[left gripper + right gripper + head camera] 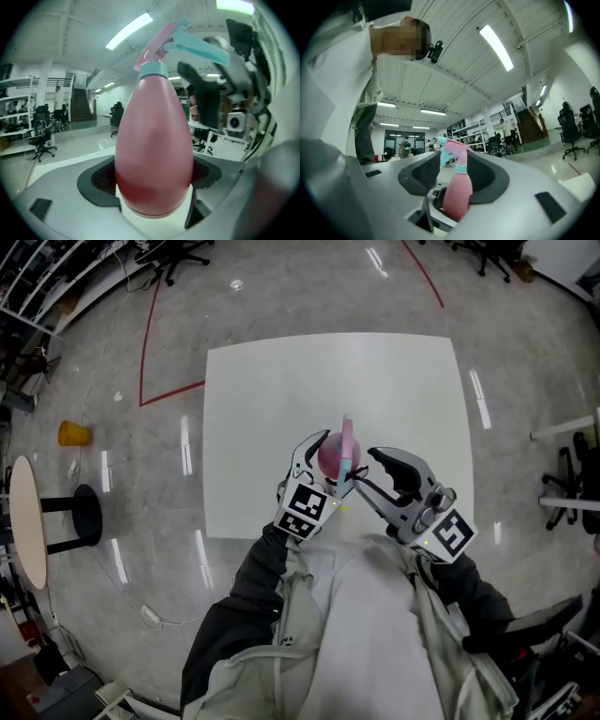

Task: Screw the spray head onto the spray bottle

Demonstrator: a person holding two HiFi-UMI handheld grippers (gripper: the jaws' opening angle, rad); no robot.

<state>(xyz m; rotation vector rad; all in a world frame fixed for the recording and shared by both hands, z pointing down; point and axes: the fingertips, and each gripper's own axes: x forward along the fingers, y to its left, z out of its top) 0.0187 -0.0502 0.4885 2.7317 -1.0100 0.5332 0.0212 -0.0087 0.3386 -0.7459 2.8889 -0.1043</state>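
Spray bottle (154, 154), pink, stands upright in the left gripper (323, 454), whose jaws clamp its lower body. Its spray head (452, 146) sits on top, between the spread jaws of the right gripper (364, 471), neither pad clearly pressing it.

Bright, even indoor light falls from long white ceiling strip lamps (129, 31). In the head view, the glossy grey polished floor (141, 512) carries short white streaks of reflected lamps, while the matte white square table top (281, 399) is uniformly lit. Both gripper views show strong barrel distortion, with bowed lines and dark corners. In the left gripper view, the pink plastic spray bottle (154, 140) sits close to the lens, slightly soft, with a pale sheen; the right margin is blurred.
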